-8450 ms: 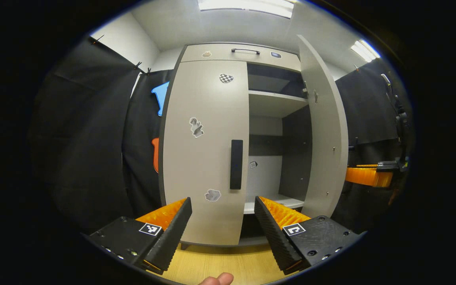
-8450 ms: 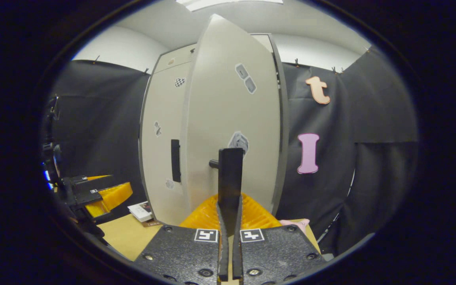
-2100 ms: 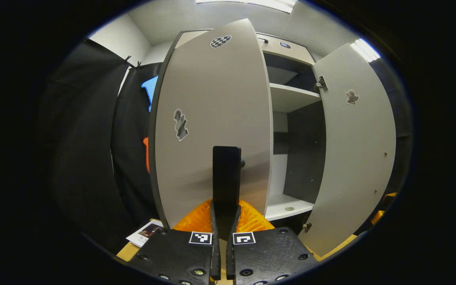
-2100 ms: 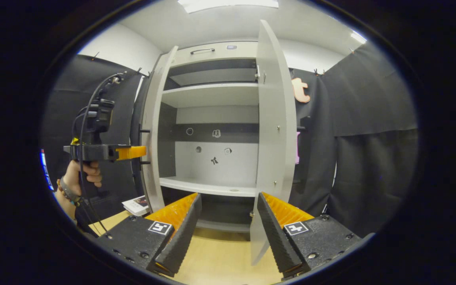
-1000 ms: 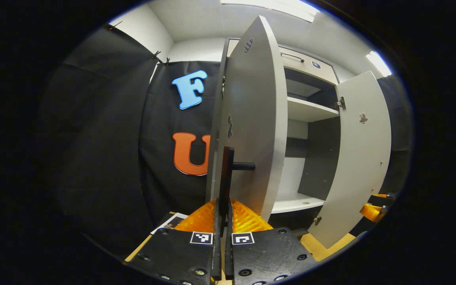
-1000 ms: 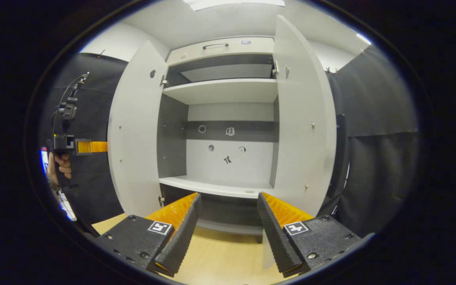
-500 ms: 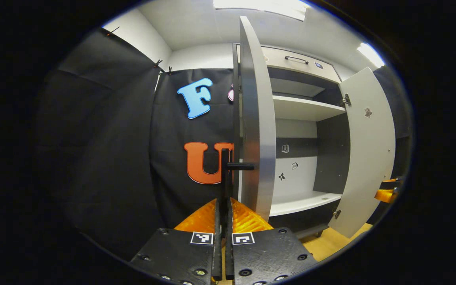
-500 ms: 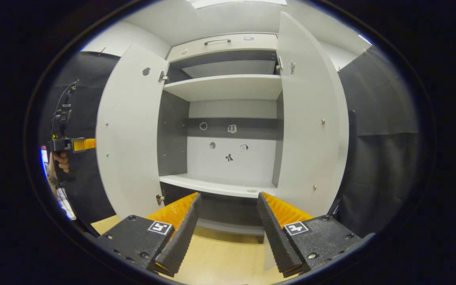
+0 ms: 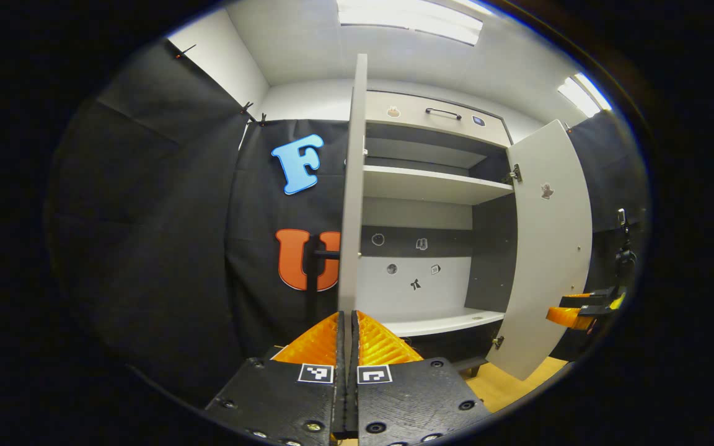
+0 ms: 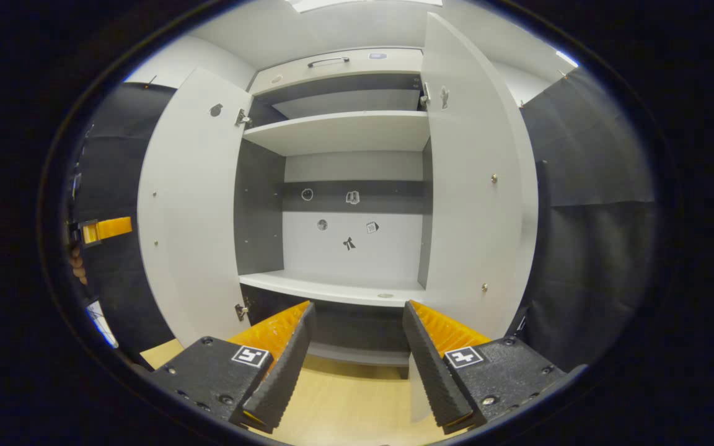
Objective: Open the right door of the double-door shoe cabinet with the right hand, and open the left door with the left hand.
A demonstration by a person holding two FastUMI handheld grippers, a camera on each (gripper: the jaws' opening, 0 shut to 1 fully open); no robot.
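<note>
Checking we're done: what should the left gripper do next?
Probably just draw the left gripper back. The left door stands edge-on, the right door is swung wide, and the handle sits beside the shut fingers, not between them.

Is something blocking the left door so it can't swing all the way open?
Nothing I can see. The left door is already wide open, with no object in its swing path. The shut left tool sits right at the door's front edge. A black cloth wall hangs behind the door, and I can't tell how near it is.
</note>
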